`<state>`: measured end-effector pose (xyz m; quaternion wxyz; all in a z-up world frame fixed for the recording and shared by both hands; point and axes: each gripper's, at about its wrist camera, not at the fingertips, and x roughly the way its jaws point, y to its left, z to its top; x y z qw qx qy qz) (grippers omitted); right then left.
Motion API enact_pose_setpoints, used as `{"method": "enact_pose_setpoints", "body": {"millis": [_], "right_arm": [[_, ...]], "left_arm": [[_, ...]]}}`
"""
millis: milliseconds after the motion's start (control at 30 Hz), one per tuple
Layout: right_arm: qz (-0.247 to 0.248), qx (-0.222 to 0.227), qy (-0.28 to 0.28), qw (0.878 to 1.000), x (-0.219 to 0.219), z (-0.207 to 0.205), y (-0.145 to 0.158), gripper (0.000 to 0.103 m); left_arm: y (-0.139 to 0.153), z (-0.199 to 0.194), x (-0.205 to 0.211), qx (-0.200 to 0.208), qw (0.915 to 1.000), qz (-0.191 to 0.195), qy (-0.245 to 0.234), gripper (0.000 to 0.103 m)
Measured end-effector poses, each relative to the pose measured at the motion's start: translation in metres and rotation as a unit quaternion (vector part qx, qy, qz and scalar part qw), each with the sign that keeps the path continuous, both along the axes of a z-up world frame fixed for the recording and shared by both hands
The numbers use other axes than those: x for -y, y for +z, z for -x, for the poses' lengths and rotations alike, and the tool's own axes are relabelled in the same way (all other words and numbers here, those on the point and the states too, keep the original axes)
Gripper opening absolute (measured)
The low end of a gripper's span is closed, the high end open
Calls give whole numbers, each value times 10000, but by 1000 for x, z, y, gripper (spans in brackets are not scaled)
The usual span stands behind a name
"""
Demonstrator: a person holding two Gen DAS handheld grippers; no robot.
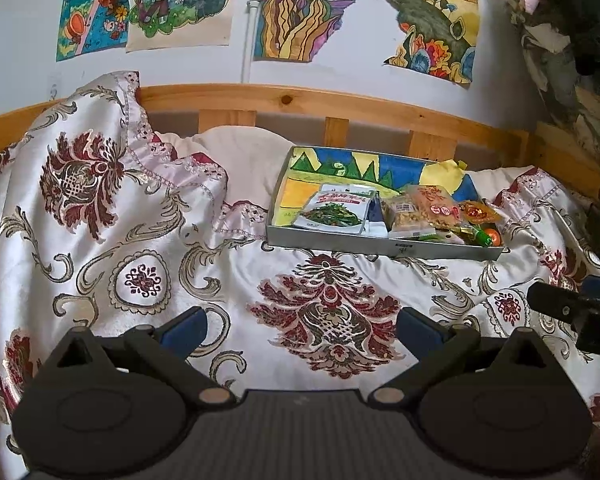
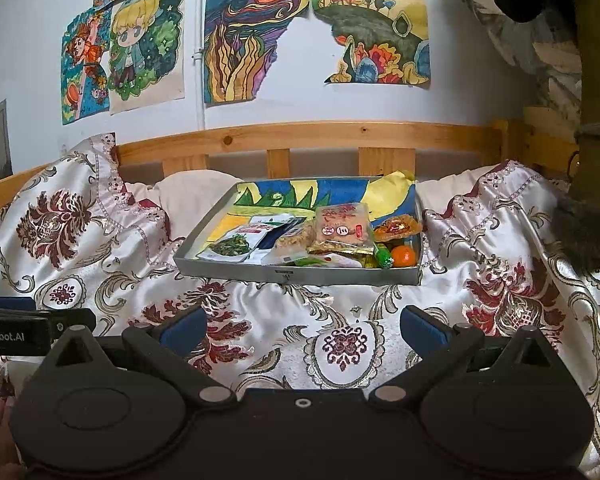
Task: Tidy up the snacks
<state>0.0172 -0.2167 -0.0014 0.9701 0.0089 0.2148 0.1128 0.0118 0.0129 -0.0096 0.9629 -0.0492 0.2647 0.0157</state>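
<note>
We hover over the bedspread [image 1: 148, 216], both grippers empty.
Left gripper [image 1: 300, 326] and right gripper [image 2: 302, 326] spread wide; snack tray [image 2: 300, 274] sits ahead, holding packets and an orange [image 2: 403, 257].

Snacks gathered in a shallow grey tray on the bed

The tray [image 2: 236, 270] lies flat near the headboard edge. A white packet picturing green vegetables [image 2: 230, 245] lies at its left; a clear bag of orange snacks [image 2: 342, 228] leans mid-right; an orange fruit [image 2: 403, 257] fills the front right corner beside a green-wrapped piece [image 2: 383, 258].
</note>
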Motion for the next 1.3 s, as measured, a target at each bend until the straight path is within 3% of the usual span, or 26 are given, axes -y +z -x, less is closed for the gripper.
{"method": "enact_pose_setpoints", "body": {"millis": [1300], "right_arm": [[92,-136,72,9998,-4,-3,-6,102]], "left_arm": [[-1,0,1,-142,9999,77,-55,103]]}}
